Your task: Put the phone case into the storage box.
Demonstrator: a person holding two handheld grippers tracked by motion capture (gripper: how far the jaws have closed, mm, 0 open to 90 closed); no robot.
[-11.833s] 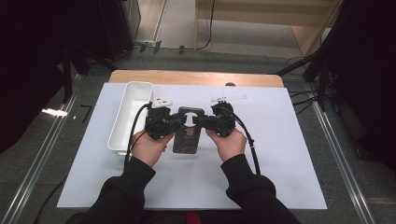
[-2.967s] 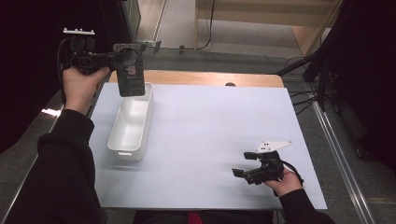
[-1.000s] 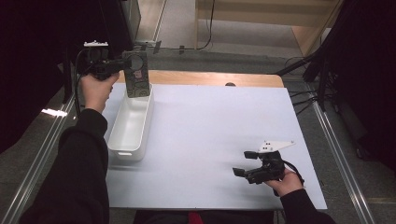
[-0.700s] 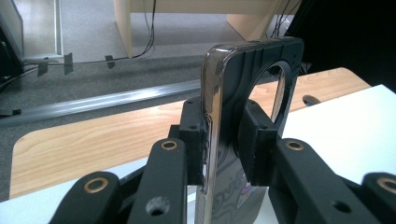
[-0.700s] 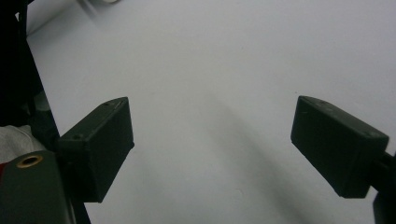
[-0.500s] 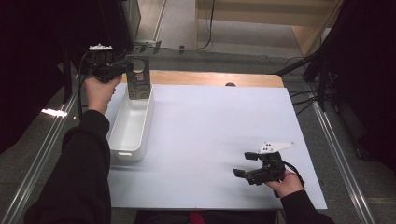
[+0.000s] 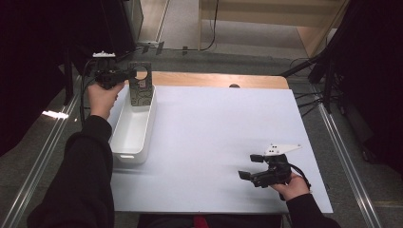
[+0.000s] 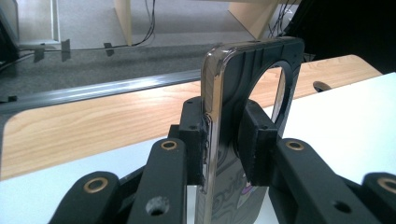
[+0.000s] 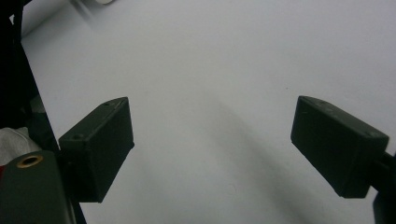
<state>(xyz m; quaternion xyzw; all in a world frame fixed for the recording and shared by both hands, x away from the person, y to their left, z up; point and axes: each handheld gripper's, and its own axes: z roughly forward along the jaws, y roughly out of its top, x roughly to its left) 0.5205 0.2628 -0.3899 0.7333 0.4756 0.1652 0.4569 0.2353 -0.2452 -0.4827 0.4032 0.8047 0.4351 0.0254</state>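
Note:
A dark patterned phone case point(image 7: 141, 88) with a round hole near its top hangs upright over the far end of the white bin point(image 7: 126, 154). Its lower edge is down at about the bin's rim. My left gripper point(image 7: 130, 73) is shut on the case, and in the left gripper view the pads point(image 8: 194, 140) press both faces of the case point(image 8: 252, 51) just below the hole. My right gripper point(image 7: 249, 166) rests at the front right of the white mat. Its jaws stand wide open there, and the right gripper point(image 9: 210, 140) has only bare mat between its fingers.
The white mat point(image 7: 223, 123) covers most of the table. A strip of wooden tabletop point(image 7: 214, 78) with a cable hole point(image 7: 234, 86) runs along the far edge. The bin stands lengthwise at the mat's left side. Grey floor and metal rails point(image 7: 38, 175) flank the table.
My left hand has carried the case down and slightly toward the bin's far end. The right gripper has stayed where it was.

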